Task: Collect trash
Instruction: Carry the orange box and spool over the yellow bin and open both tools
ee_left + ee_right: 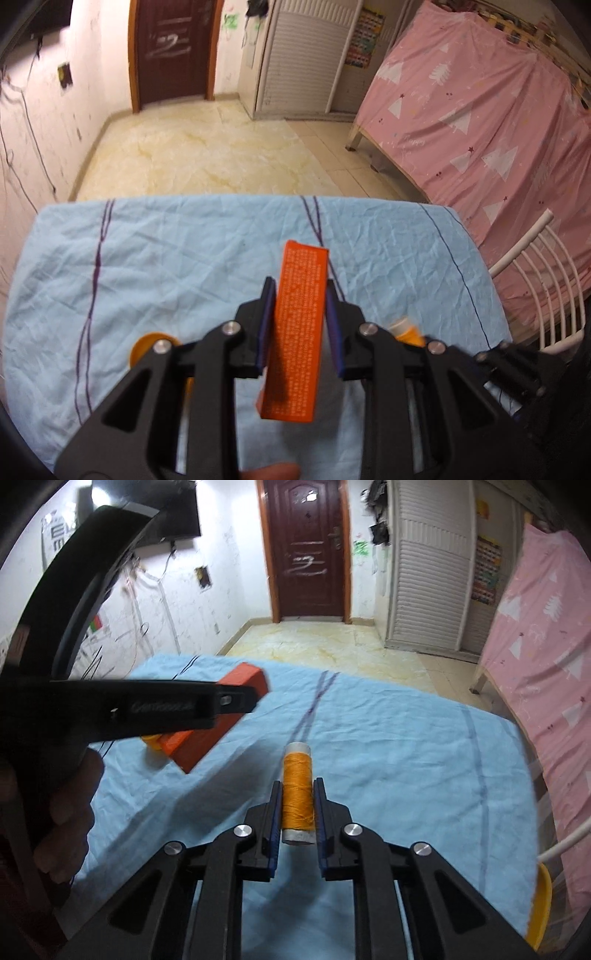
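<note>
**Slippage risk while both grippers carry trash above the table**

Slippage is the likeliest fault: the left gripper (299, 295) pinches a smooth orange cardboard box (297, 325) by its long sides, above the wrinkled blue tablecloth (147, 251); a loosened squeeze would drop it. The right gripper (298, 794) clamps a cylindrical spool of orange thread (297, 794), also above the cloth; its soft wound surface could roll free. No bin is visible.

The blue table (388, 760) lay open across the middle and right of the right wrist picture. The left tool (236, 701) with its orange box (207, 734) filled the left side there. A white chair (535, 280) stood at the table's right edge.
</note>
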`<state>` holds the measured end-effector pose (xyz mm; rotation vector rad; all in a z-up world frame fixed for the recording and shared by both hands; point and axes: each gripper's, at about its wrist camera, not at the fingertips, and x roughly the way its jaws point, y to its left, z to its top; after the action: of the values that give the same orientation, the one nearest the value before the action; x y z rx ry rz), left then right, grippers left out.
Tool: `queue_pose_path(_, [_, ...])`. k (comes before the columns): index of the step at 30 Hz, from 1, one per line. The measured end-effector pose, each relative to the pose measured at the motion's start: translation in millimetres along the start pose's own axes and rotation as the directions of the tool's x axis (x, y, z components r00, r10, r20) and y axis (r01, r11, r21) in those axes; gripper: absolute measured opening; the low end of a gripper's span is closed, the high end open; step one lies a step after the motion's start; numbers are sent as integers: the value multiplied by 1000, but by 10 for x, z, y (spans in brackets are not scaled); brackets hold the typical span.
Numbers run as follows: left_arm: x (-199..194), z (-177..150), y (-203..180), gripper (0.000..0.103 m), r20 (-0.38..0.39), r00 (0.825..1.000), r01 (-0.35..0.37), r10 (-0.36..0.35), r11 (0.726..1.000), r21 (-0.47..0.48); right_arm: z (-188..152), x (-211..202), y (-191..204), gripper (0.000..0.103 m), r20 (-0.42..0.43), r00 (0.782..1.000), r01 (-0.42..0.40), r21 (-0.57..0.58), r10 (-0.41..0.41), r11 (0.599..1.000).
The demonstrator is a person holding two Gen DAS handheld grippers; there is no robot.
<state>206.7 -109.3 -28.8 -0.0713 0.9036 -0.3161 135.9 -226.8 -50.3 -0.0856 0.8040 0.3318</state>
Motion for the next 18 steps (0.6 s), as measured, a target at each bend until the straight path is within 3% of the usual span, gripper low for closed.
queue_pose_path(18, [-174,-141,-882,24,33,999,-9,4,986,165,-524,-912,-1068,9,157,983,60,234,-99,970])
